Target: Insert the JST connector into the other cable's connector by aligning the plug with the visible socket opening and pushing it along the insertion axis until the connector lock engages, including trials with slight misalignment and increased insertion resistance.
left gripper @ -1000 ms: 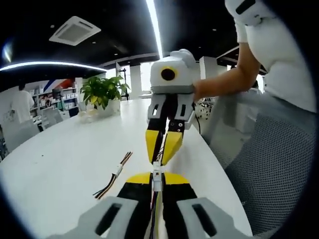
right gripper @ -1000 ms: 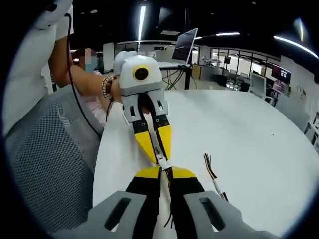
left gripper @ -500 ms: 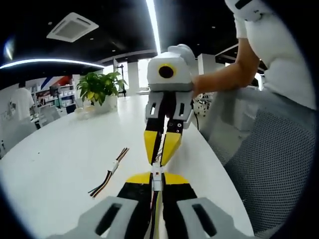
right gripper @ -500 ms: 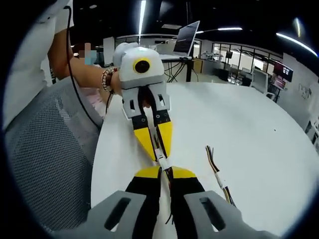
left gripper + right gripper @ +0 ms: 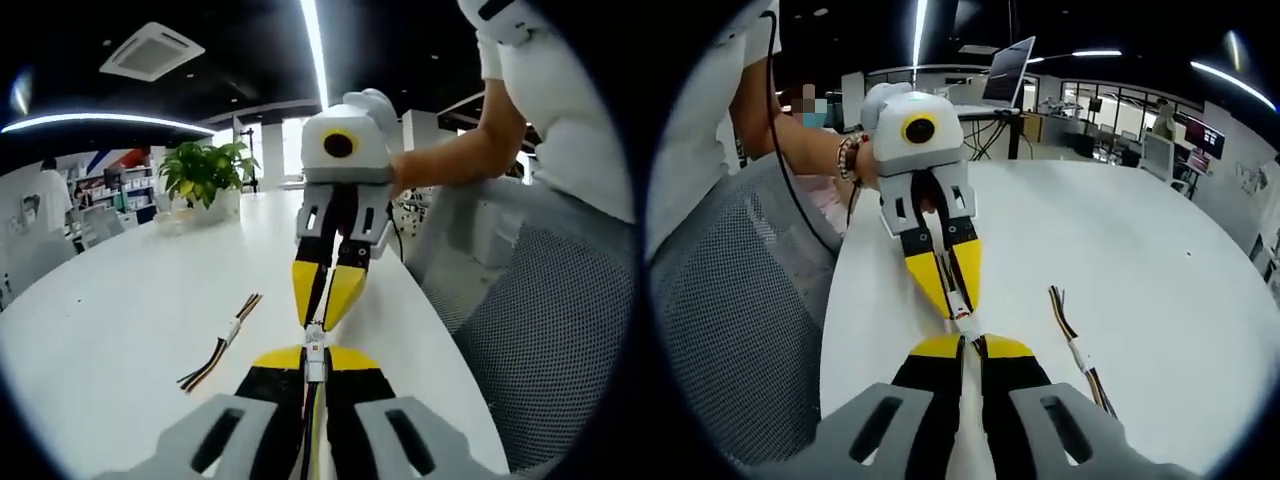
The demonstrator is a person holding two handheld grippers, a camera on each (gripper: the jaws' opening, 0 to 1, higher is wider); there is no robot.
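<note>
My left fingers (image 5: 314, 358) clamped on the white JST connector (image 5: 315, 352) at lower centre, my right fingers (image 5: 324, 318) pinching the mating connector tip-to-tip, spare cable (image 5: 222, 343) lying lower left on the white counter (image 5: 130, 300), potted plant (image 5: 203, 180) far upper left.

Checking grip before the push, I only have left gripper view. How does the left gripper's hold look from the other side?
Observer: In right gripper view the left gripper faces the camera, its yellow jaws closed on a white connector at their tips.
Operator: Wire routing?
Observer: The left cable runs straight back between those jaws toward the gripper body.
Operator: And the right side?
Observer: The right gripper has its own jaws closed on the right cable, with its tips almost touching the left gripper's. I cannot tell whether the connectors are seated.
</note>
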